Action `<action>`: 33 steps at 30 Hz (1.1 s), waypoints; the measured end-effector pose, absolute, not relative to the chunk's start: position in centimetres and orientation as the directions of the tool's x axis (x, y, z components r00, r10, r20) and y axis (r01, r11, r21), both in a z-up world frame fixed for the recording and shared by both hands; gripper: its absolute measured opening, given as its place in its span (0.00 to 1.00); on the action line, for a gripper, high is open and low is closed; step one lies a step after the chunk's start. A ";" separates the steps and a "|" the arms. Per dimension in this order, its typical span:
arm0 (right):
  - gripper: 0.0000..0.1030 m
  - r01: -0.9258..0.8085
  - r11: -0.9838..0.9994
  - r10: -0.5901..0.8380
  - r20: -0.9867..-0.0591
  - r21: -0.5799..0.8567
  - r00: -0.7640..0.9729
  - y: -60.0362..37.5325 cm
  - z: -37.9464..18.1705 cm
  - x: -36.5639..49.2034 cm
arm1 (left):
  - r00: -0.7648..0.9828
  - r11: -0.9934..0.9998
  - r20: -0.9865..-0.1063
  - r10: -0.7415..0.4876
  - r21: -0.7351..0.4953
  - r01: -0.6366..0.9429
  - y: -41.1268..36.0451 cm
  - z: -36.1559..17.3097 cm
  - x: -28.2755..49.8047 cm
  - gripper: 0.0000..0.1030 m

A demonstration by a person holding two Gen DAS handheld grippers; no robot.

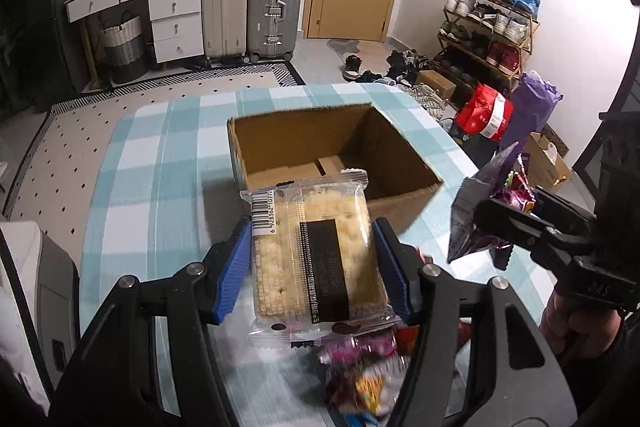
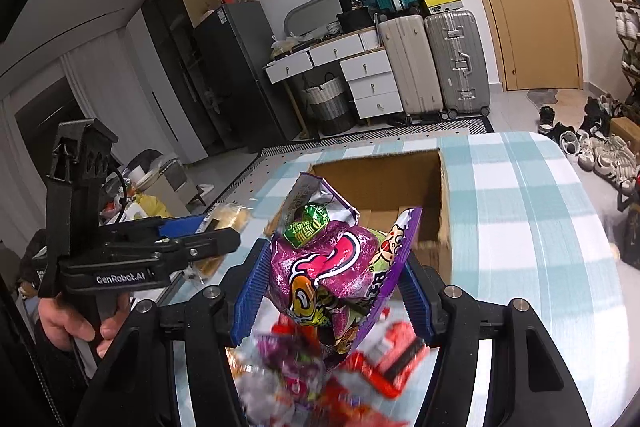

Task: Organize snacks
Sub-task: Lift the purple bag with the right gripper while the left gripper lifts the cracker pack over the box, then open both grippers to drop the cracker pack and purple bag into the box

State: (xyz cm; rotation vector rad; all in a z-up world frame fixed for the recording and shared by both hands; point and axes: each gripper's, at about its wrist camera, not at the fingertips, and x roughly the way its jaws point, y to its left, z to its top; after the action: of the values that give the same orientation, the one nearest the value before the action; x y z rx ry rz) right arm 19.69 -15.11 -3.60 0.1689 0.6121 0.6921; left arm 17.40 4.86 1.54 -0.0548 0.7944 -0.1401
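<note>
- Left gripper (image 1: 316,259) pinching a clear-wrapped cracker pack (image 1: 316,251) across its width, blue pads pressed on both long edges; pack held flat, just short of the near wall of the cardboard box (image 1: 400,209).
- Right gripper (image 2: 336,287) clamping a purple snack bag (image 2: 332,267) between its blue pads, bag standing upright and crumpled, on the near side of the box and above the table.
- Box sitting open-topped on the blue-checked tablecloth (image 1: 160,163), interior appearing empty apart from its folded bottom flaps.
- Loose snack pile (image 2: 320,379) lying blurred on the cloth, nearer than the box and beneath both grippers.
- Step in hand, as judged: carrying both packets up and over the near wall of the box for release inside.
- Doing it well: clearing the near rim fully before lowering, since a trailing wrapper edge is likely to snag on the cardboard.
- Keeping the two grippers apart over the box opening, one toward each side wall, avoiding a collision above it.
- Holding the cracker pack level and gently, the contents being brittle; lowering toward the box floor before spreading the jaws rather than dropping from height.
- Releasing the light, crumpled bag low inside the box, preventing a bounce back over the rim.
</note>
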 end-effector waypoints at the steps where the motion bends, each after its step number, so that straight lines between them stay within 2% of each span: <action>1: 0.60 -0.548 0.762 0.645 -0.475 0.345 0.598 -14.7 -3.4 20.6 | 0.691 0.990 -0.708 -0.143 -0.101 0.102 4.9 1.6 18.2 0.55; 15: 0.61 -0.528 0.759 0.650 -0.504 0.381 0.570 -12.0 -3.8 30.5 | 0.666 0.988 -0.730 -0.150 -0.085 0.130 4.2 1.1 28.4 0.55; 25: 0.62 -0.491 0.774 0.633 -0.535 0.401 0.560 -11.6 -6.7 34.4 | 0.636 0.986 -0.755 -0.160 -0.095 0.135 4.3 -1.9 32.9 0.55; 28: 0.65 -0.480 0.784 0.619 -0.552 0.393 0.559 -11.3 -7.6 35.0 | 0.623 0.987 -0.766 -0.156 -0.099 0.125 4.4 -3.0 34.0 0.55; 29: 0.67 -0.478 0.787 0.614 -0.558 0.390 0.558 -11.2 -7.8 35.1 | 0.620 0.989 -0.771 -0.147 -0.098 0.113 4.6 -3.4 34.4 0.57; 33: 0.73 -0.476 0.808 0.584 -0.578 0.347 0.571 -10.9 -8.4 35.8 | 0.614 0.993 -0.780 -0.121 -0.095 0.074 5.3 -4.1 35.1 0.76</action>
State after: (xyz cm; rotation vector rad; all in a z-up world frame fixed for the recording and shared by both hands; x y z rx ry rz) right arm 35.78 -10.89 -8.37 0.1592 0.7351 0.6246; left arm 35.13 5.34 -4.14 -0.0550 0.9032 -0.1126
